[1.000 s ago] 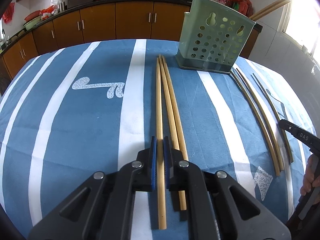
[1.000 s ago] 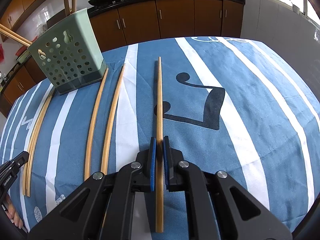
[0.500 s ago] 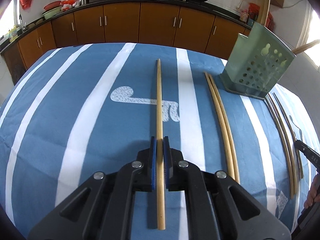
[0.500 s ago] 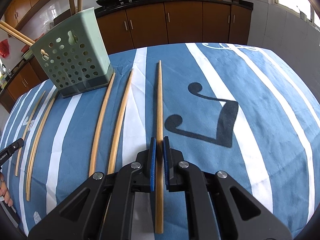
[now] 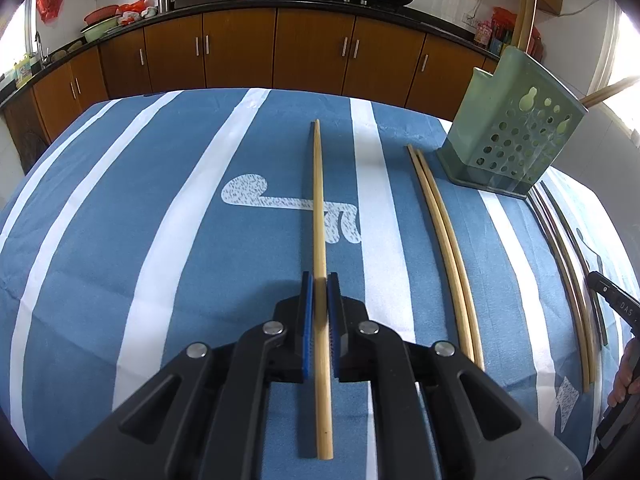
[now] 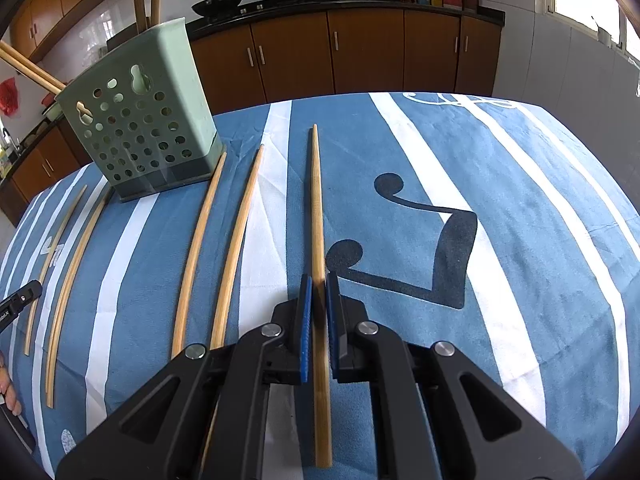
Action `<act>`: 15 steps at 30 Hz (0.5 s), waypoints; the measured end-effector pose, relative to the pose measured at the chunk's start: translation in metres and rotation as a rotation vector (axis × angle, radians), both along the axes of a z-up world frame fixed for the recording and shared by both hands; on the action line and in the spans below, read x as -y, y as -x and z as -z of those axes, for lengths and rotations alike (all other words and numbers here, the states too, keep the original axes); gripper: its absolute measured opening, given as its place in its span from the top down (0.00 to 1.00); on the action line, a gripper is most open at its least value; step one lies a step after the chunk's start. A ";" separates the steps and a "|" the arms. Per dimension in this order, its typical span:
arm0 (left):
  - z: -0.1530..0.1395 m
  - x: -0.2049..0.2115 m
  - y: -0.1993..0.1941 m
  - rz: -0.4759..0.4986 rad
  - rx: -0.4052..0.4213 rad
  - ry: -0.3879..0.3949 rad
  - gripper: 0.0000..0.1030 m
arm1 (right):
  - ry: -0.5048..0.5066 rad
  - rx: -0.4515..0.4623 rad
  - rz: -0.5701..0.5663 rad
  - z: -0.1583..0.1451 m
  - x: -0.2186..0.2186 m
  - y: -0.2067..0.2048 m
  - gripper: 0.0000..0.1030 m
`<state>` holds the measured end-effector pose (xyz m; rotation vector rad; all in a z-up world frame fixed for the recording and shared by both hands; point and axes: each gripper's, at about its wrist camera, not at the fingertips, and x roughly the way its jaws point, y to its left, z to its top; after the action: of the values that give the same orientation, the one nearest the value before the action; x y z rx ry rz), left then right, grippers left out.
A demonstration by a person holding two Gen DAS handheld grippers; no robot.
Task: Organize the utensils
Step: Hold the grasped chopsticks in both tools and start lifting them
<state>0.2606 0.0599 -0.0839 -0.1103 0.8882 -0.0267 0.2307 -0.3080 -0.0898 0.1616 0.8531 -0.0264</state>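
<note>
My left gripper (image 5: 319,280) is shut on a wooden chopstick (image 5: 318,200) and holds it just above the blue striped cloth. My right gripper (image 6: 318,282) is shut on another wooden chopstick (image 6: 316,200), also lifted. The green perforated utensil holder (image 5: 512,136) stands at the right in the left wrist view and at the left in the right wrist view (image 6: 140,128), with several chopsticks sticking out of its top. Two loose chopsticks (image 5: 444,236) lie on the cloth to the right of my left gripper. Two more (image 6: 216,248) lie to the left of my right gripper.
The table has a blue cloth with white stripes (image 5: 160,220). More chopsticks (image 5: 568,272) lie beyond the holder near the right edge. Brown kitchen cabinets (image 5: 240,48) and a counter with woks stand behind the table.
My left gripper has lifted its chopstick away from the other two and swung left, so the holder now sits further right. My right gripper has risen slightly with its chopstick.
</note>
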 end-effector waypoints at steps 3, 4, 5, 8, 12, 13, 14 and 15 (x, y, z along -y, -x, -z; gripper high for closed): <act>0.000 0.000 0.000 0.000 0.000 -0.004 0.91 | 0.000 0.001 -0.001 0.000 0.000 0.000 0.92; 0.000 0.000 0.000 0.000 0.000 -0.005 0.91 | 0.000 0.001 -0.001 0.000 -0.001 0.000 0.92; 0.000 0.000 0.000 0.000 -0.001 -0.006 0.91 | 0.000 0.001 -0.001 0.000 0.000 0.000 0.92; 0.000 0.000 0.000 0.001 -0.001 -0.011 0.91 | -0.001 0.001 -0.001 0.000 0.000 0.000 0.92; 0.000 0.003 0.003 0.006 -0.001 -0.027 0.91 | -0.013 0.001 0.001 0.000 0.002 0.005 0.92; 0.000 0.004 0.005 0.010 -0.001 -0.034 0.91 | -0.014 0.001 0.001 0.001 0.002 0.008 0.92; 0.000 0.004 0.010 0.016 -0.002 -0.037 0.91 | -0.013 0.000 0.000 0.001 0.002 0.011 0.92; 0.000 0.004 0.013 0.021 -0.002 -0.036 0.91 | -0.011 -0.001 -0.002 0.001 0.002 0.014 0.92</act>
<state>0.2481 0.0554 -0.0840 -0.0676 0.8916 -0.0298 0.2167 -0.3098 -0.0905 0.1711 0.8548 -0.0199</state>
